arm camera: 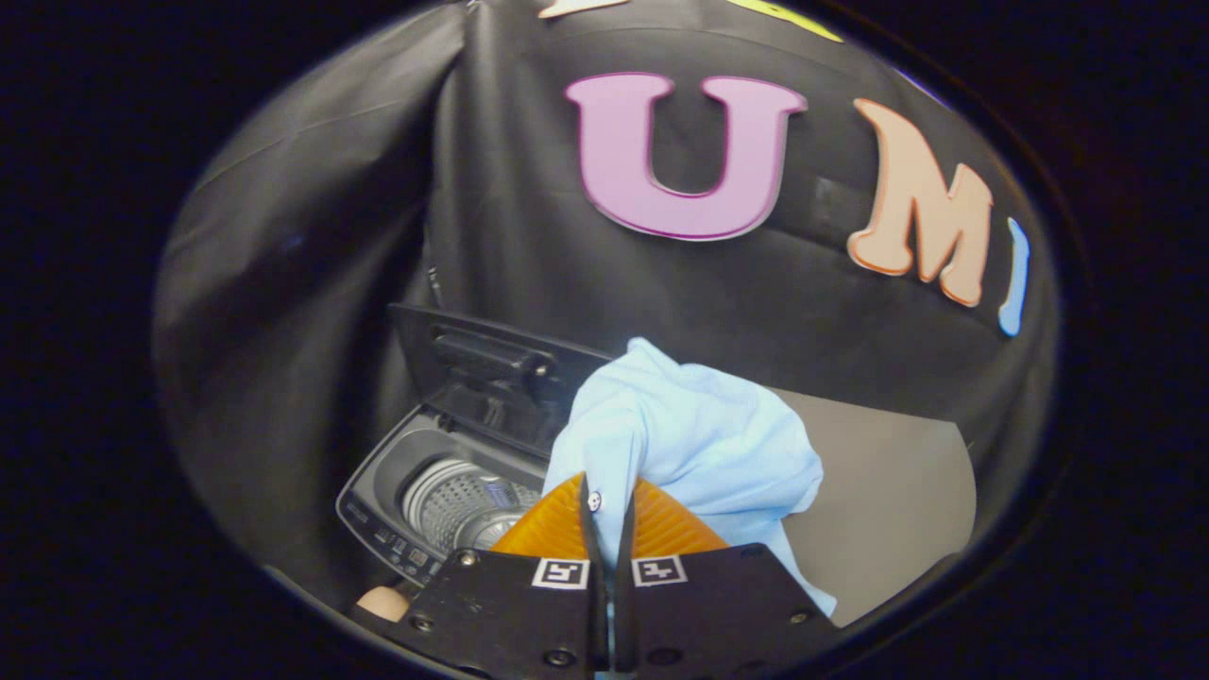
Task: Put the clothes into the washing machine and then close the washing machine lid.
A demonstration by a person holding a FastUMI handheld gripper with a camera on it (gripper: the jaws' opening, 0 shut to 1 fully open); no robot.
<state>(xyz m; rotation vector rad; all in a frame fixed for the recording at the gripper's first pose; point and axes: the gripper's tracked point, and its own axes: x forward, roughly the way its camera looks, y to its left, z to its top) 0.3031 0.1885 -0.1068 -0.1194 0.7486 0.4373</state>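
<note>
Clothes (689, 434) are hanging pinched between the closed fingers of the gripper (605, 510), lifted near the table's (888, 491) left edge. Transfer step is underway. Next move, by my reading: carrying left over the washer's (444, 491) open drum, lid (482, 368) standing upright, then releasing.

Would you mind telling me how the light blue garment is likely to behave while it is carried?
Clamped in the claw, the light blue garment bunches and drapes, so it is probably floppy, light, and may trail over the washing machine rim.
</note>
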